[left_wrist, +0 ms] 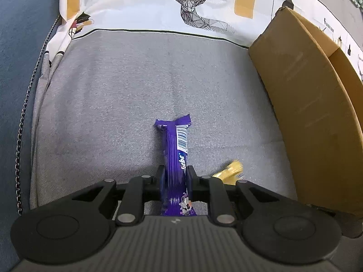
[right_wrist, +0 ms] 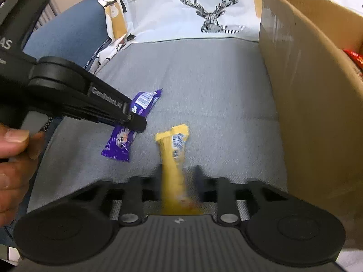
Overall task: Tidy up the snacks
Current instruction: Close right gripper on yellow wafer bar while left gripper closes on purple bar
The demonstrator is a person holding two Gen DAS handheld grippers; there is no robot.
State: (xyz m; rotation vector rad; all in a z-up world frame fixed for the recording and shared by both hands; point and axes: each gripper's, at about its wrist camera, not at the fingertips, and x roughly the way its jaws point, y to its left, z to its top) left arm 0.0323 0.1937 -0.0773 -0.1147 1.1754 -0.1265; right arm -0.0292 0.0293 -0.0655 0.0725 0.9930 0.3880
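A purple snack bar (left_wrist: 175, 145) runs lengthwise between my left gripper's (left_wrist: 176, 176) jaws, which are shut on its middle. In the right wrist view that left gripper (right_wrist: 136, 122) comes in from the left and pinches the same purple bar (right_wrist: 120, 140) just above the grey cloth. A yellow snack bar (right_wrist: 173, 154) sticks out forward between my right gripper's (right_wrist: 179, 174) fingers. Those fingers and the bar are blurred, and the jaws look closed on it. The yellow bar (left_wrist: 229, 171) also shows at the right of the left wrist view.
An open cardboard box (right_wrist: 306, 90) stands at the right on the grey cloth (right_wrist: 215, 79), with a red packet (right_wrist: 354, 56) inside. A deer-print white cloth (left_wrist: 192, 6) lies behind. A person's hand (right_wrist: 13, 158) holds the left gripper. Blue upholstery (left_wrist: 15, 45) borders the left.
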